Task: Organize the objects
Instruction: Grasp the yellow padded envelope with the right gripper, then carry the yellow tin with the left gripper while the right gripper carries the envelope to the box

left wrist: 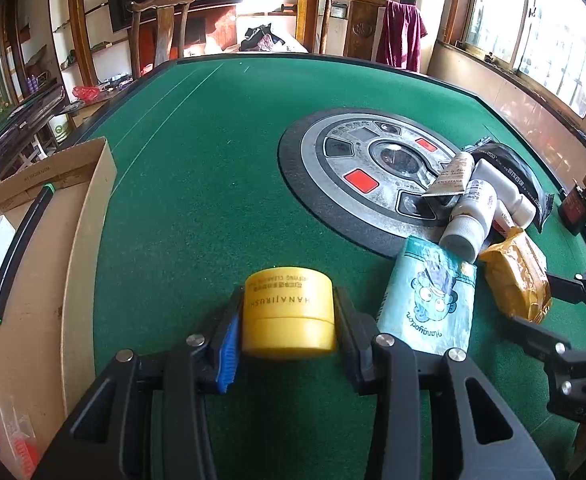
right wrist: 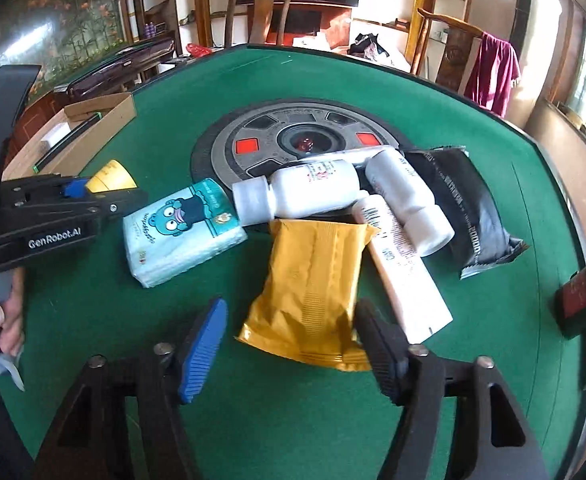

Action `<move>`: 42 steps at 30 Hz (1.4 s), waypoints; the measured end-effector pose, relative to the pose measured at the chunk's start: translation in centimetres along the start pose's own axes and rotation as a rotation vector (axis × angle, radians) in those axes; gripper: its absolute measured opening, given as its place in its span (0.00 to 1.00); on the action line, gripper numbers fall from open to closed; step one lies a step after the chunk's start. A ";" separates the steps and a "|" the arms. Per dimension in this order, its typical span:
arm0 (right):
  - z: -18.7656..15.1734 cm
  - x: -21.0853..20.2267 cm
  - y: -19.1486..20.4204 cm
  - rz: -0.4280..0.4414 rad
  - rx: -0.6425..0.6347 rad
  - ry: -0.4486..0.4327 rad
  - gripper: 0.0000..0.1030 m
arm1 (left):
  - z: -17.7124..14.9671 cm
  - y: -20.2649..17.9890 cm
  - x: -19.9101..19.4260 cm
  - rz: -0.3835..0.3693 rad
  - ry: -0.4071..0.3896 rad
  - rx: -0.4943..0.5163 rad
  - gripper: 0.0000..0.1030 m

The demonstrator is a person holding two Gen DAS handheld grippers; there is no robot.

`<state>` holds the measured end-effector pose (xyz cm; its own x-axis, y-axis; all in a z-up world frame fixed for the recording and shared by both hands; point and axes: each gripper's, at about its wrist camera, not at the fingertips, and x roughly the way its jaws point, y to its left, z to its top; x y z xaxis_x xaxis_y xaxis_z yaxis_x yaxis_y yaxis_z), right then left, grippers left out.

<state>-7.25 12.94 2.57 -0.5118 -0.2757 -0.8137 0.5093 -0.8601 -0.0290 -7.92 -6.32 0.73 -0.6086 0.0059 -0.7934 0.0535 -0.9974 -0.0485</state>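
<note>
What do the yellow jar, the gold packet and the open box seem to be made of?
Yellow jar: probably plastic, smooth with a soft sheen. Gold packet: likely foil or plastic film, glossy and crinkled. Open box: corrugated cardboard, matte brown with raw-cut edges.

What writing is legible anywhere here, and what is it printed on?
"HANAJIRUSHI": round yellow plastic jar, seen upside down.
"Hangyodon": pale blue cartoon tissue pack.
"GenRobot.AI": black left tool, on its body.
"L'OCCITANE", partly readable: beige tube.
Print on the white bottles, black pouch and cardboard box: too small or blurred.
</note>
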 end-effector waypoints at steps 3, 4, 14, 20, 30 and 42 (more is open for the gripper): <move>0.4 0.3 -0.2 -0.011 0.022 -0.005 0.59 | 0.0 -0.1 0.1 0.003 0.000 0.003 0.39; 0.5 0.3 -0.3 -0.008 0.036 -0.009 0.59 | 0.0 -0.1 0.1 0.005 0.001 0.005 0.39; 0.6 0.6 -0.5 -0.048 0.102 -0.033 0.46 | 0.1 0.5 -0.2 -0.055 -0.014 -0.020 0.37; 0.7 -1.7 -1.5 -0.007 0.172 -0.120 0.46 | 0.3 0.6 -1.1 -0.109 -0.059 -0.048 0.37; 0.8 -2.1 -0.9 0.013 0.188 -0.147 0.46 | 0.1 0.2 -1.1 -0.090 -0.075 -0.040 0.37; -0.3 -4.6 1.6 0.077 0.241 -0.196 0.46 | -1.3 -0.9 -4.6 -0.053 -0.105 0.009 0.37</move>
<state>-3.85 13.01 6.09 -0.6137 -0.4010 -0.6801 0.3848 -0.9041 0.1859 -4.08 -5.34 3.64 -0.6902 0.0517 -0.7218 0.0122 -0.9965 -0.0830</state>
